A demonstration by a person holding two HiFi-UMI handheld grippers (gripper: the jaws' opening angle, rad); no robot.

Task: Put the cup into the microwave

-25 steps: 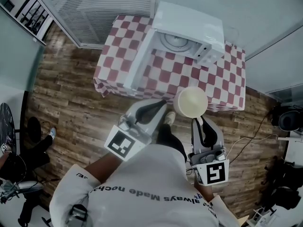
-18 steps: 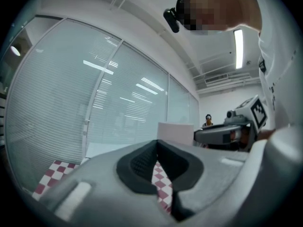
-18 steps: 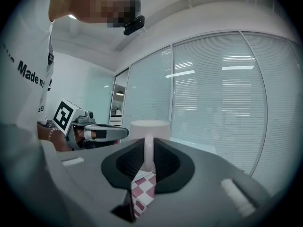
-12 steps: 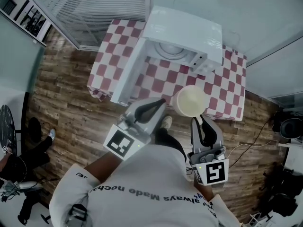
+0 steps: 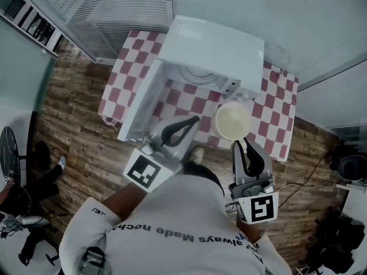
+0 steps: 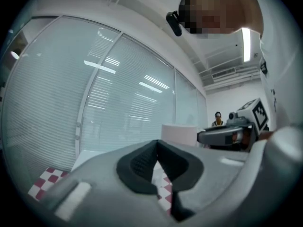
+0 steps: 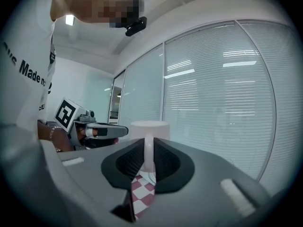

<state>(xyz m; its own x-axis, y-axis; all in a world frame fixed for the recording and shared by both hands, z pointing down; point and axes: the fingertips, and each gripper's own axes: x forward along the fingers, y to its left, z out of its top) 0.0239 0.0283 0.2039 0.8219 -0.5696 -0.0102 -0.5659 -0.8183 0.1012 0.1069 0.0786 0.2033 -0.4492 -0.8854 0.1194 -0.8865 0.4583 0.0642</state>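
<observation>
The pale cup (image 5: 232, 121) hangs upright over the checkered table's (image 5: 275, 113) front edge, its handle pinched by my right gripper (image 5: 239, 145). In the right gripper view the cup (image 7: 149, 127) stands just beyond the jaws, and the right gripper (image 7: 148, 148) is shut on its handle. The white microwave (image 5: 212, 50) stands behind it, its door (image 5: 137, 110) swung open to the left and the turntable (image 5: 198, 73) showing inside. My left gripper (image 5: 194, 120) floats beside the cup, in front of the open cavity. In the left gripper view the left gripper (image 6: 157, 148) is shut on nothing.
A red-and-white checkered cloth covers the table. Glass walls with blinds (image 5: 103, 10) run behind and left of it. Wooden floor (image 5: 74, 113) lies in front. Dark equipment and cables (image 5: 344, 165) sit at the right. A person (image 6: 217, 118) stands far off.
Both grippers and the cup have moved forward toward the microwave. The cup now hangs over the tablecloth rather than over the floor. Neither grip has changed.
</observation>
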